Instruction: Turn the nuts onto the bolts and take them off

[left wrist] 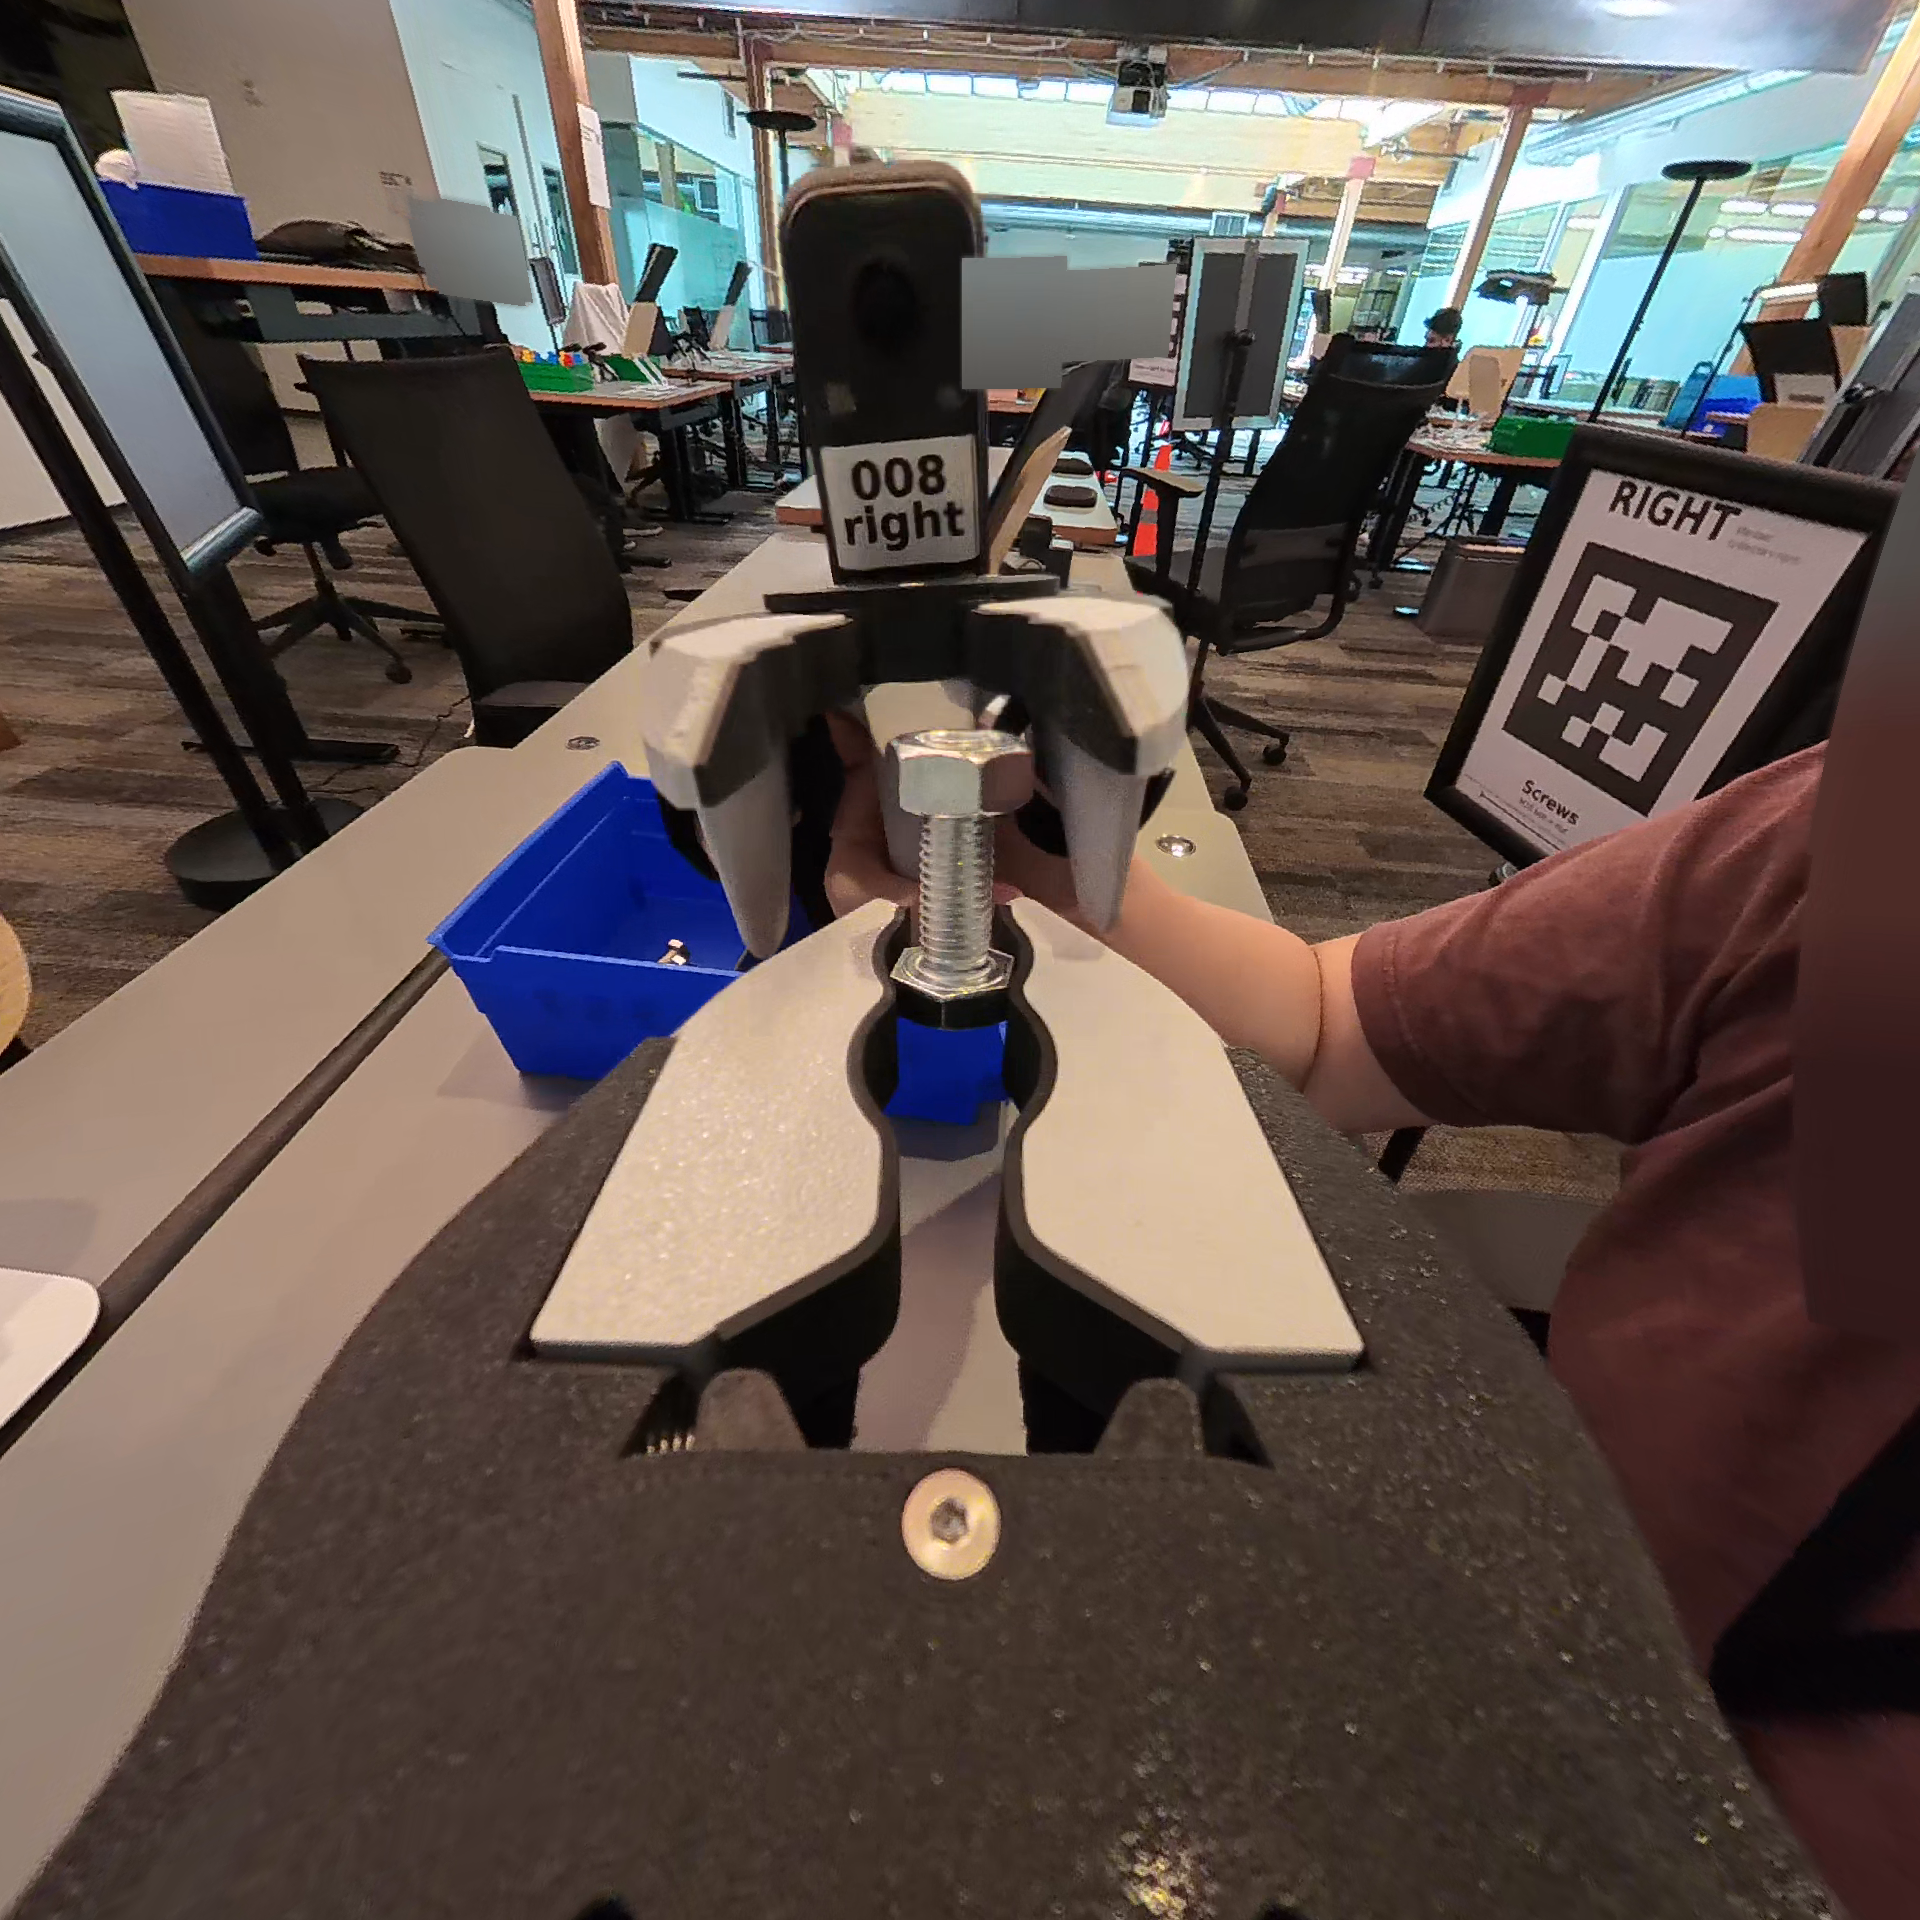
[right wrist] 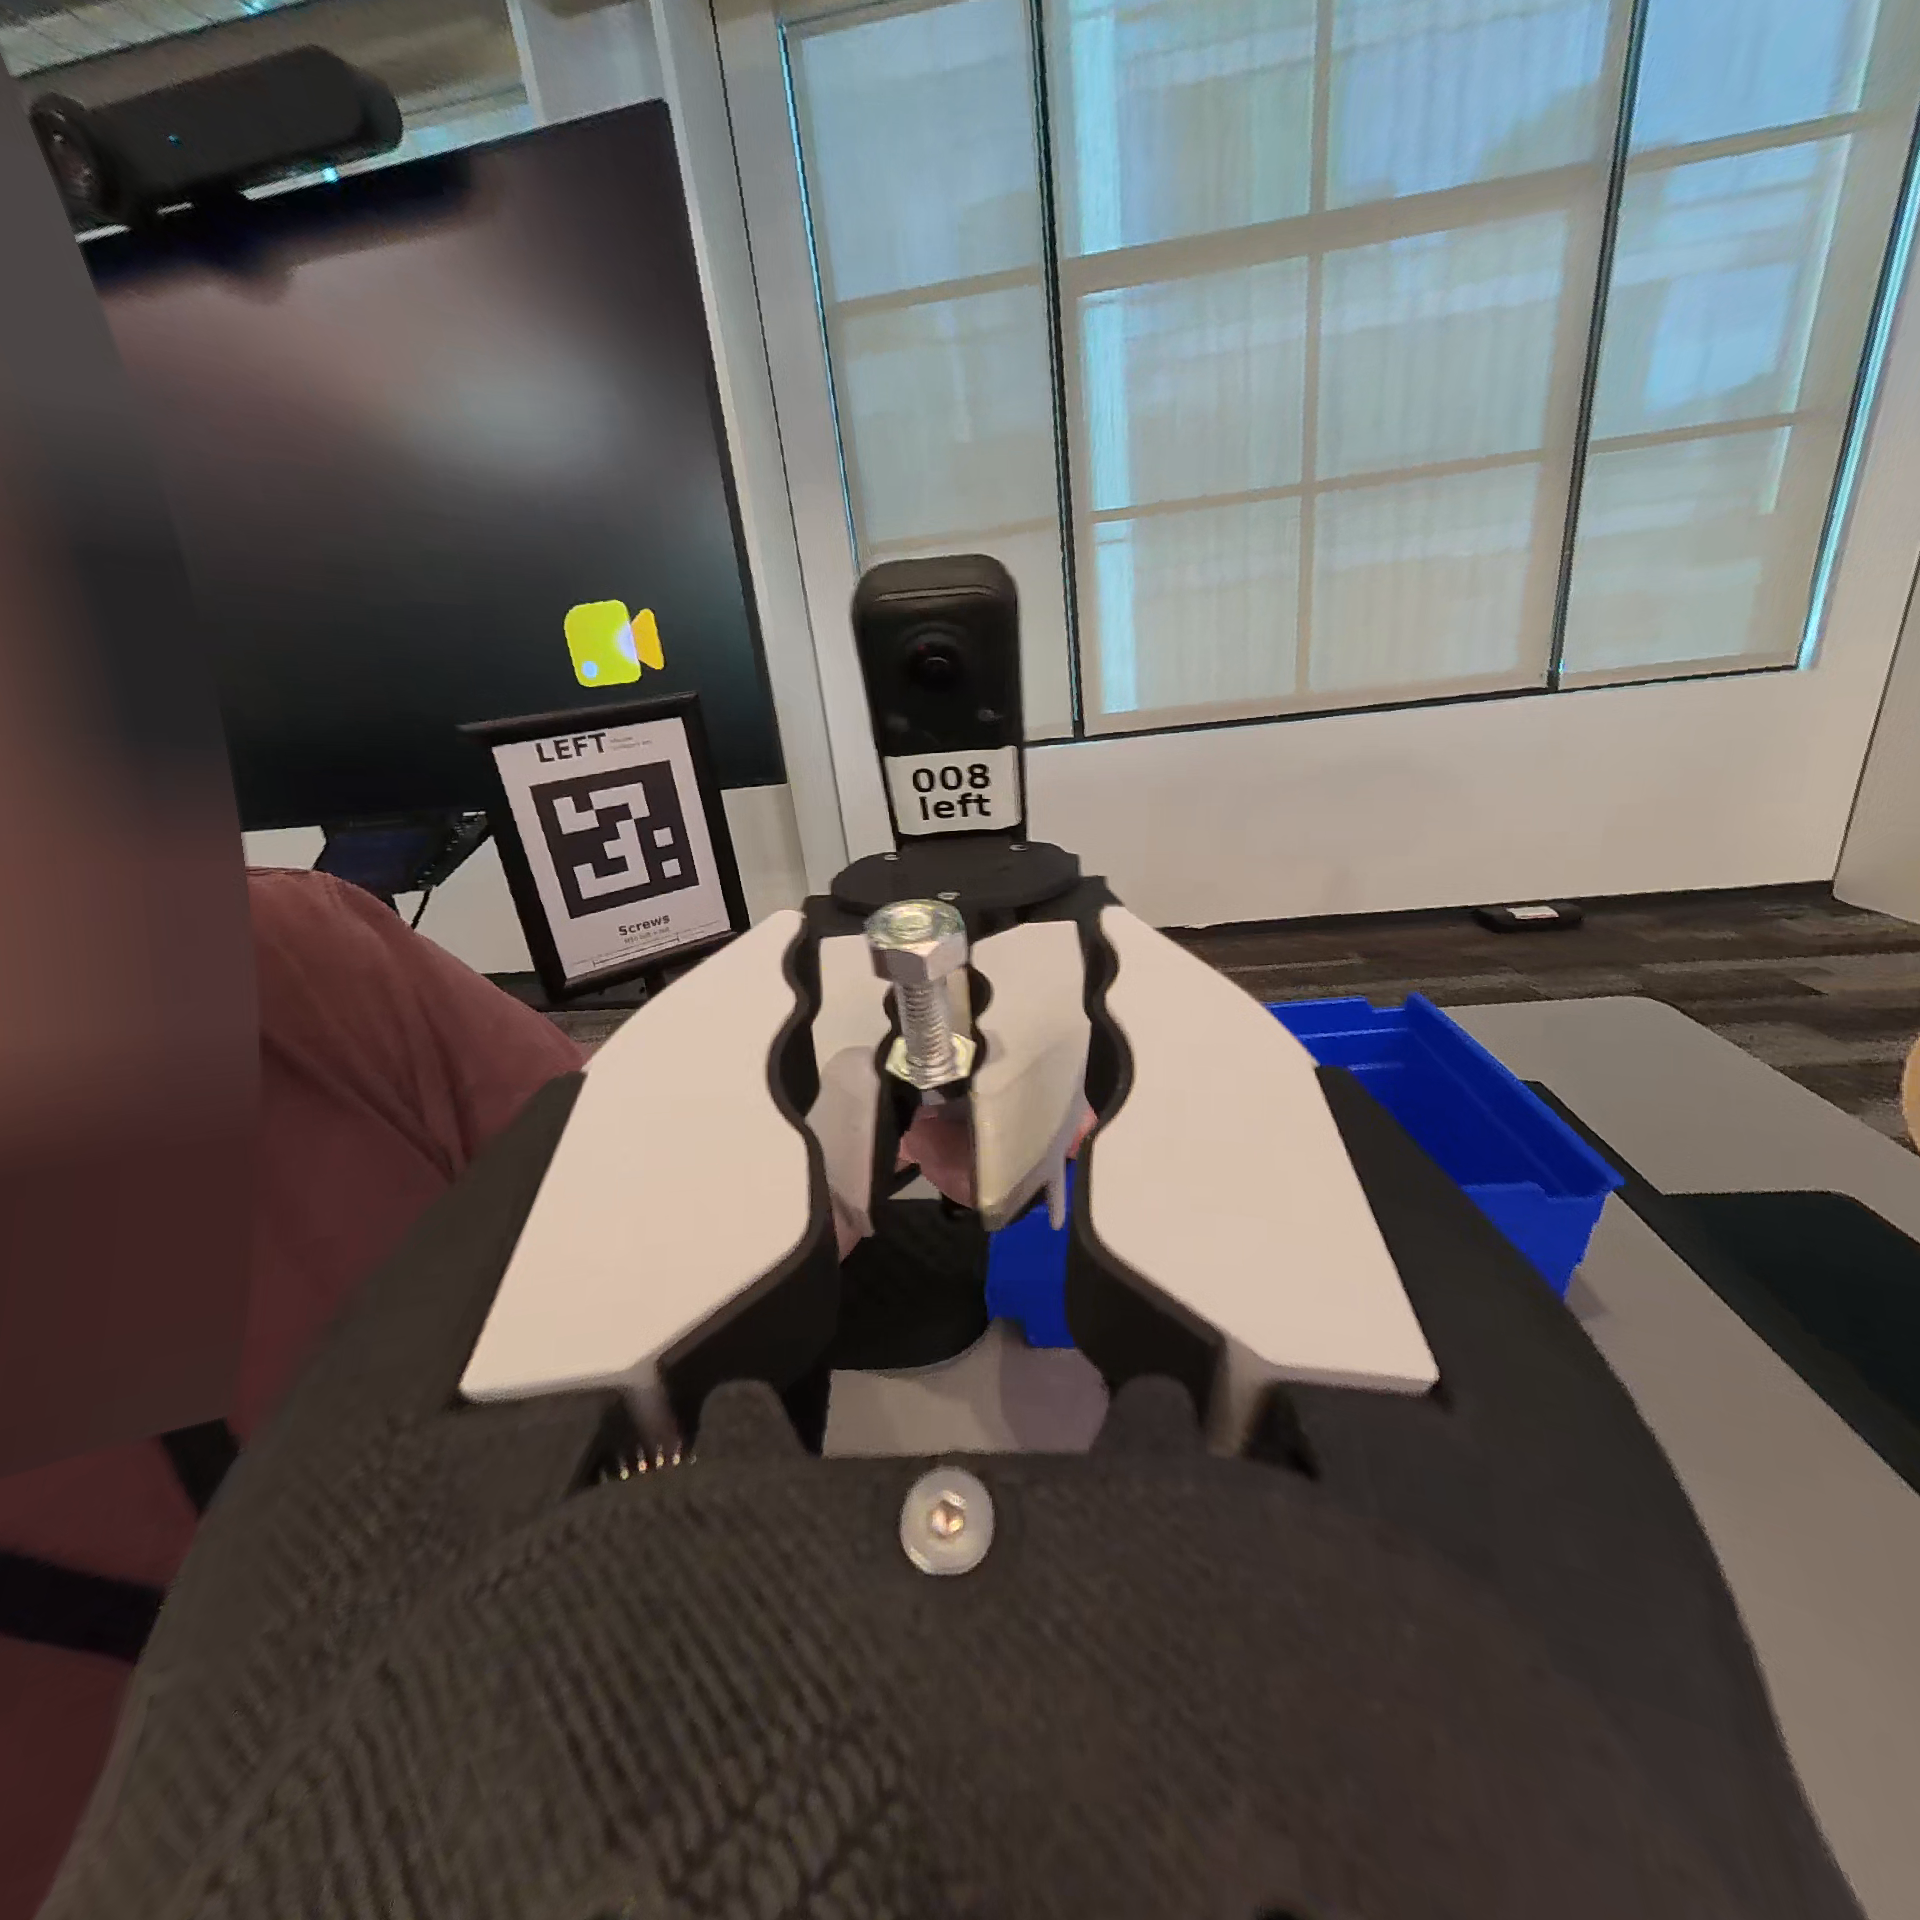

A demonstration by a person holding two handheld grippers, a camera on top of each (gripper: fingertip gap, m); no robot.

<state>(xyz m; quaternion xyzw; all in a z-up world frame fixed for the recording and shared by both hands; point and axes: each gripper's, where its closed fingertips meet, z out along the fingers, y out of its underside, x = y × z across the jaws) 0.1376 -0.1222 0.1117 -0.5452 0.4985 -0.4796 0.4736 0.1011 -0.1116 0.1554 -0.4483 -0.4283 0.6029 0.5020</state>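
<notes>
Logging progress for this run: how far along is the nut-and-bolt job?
Done: the nut sits on the bolt, near the thread's tip. In hand: left gripper clamps the nut; right gripper is open around its head. Left: most thread is bare; going on or coming off, I cannot tell.

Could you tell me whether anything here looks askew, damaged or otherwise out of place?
Nothing stands out. The left gripper is shut on the nut, the bolt stands upright between the open right gripper's fingers, and the blue bin sits level.

Bright daylight from windows (right wrist: 1351, 364), wide-angle bending at edges, slight blur.
</notes>
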